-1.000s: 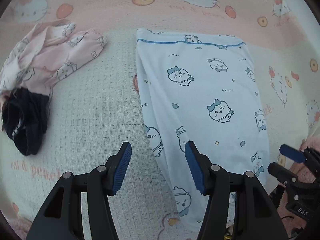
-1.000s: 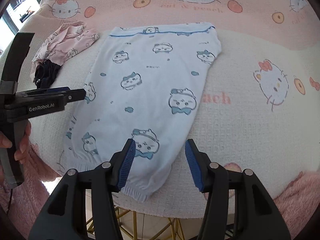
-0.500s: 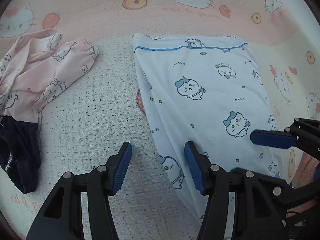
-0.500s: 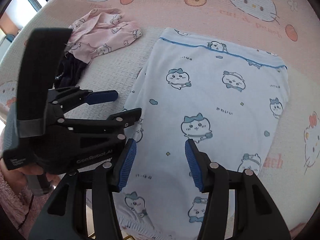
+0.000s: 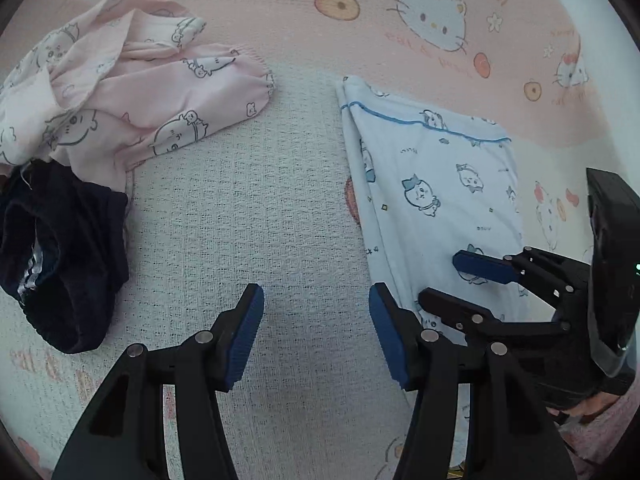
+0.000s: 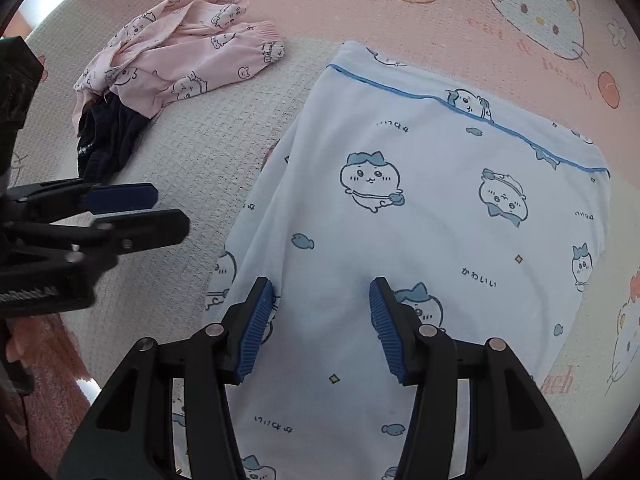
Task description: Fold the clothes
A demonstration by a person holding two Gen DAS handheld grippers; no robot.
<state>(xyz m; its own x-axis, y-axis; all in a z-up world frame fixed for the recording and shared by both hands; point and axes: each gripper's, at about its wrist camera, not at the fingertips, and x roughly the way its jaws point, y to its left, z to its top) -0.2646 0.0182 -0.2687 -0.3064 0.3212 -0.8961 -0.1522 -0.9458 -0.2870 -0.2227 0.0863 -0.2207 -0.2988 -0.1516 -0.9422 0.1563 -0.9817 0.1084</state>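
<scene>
Light blue pyjama trousers (image 6: 420, 216) with cartoon prints lie flat, folded lengthwise, waistband with blue piping at the far end. My right gripper (image 6: 320, 328) hovers open over their middle, nothing between its fingers. In the left wrist view the same blue trousers (image 5: 440, 200) lie to the right. My left gripper (image 5: 316, 332) is open above the bare blanket just left of the trousers' edge. The right gripper (image 5: 472, 284) shows at right over the trousers; the left gripper (image 6: 132, 212) shows at left in the right wrist view.
A crumpled pink printed garment (image 5: 132, 96) and a dark navy garment (image 5: 60, 256) lie at the left on the cream and pink blanket (image 5: 248, 216). The pink garment (image 6: 180, 64) and navy garment (image 6: 108, 140) appear at far left. A hand shows at the lower left edge (image 6: 12, 344).
Both grippers have moved forward over the bed and closer together. The left one swung left off the trousers' edge; the right one now sits over the trousers' middle. The clothes lie unchanged.
</scene>
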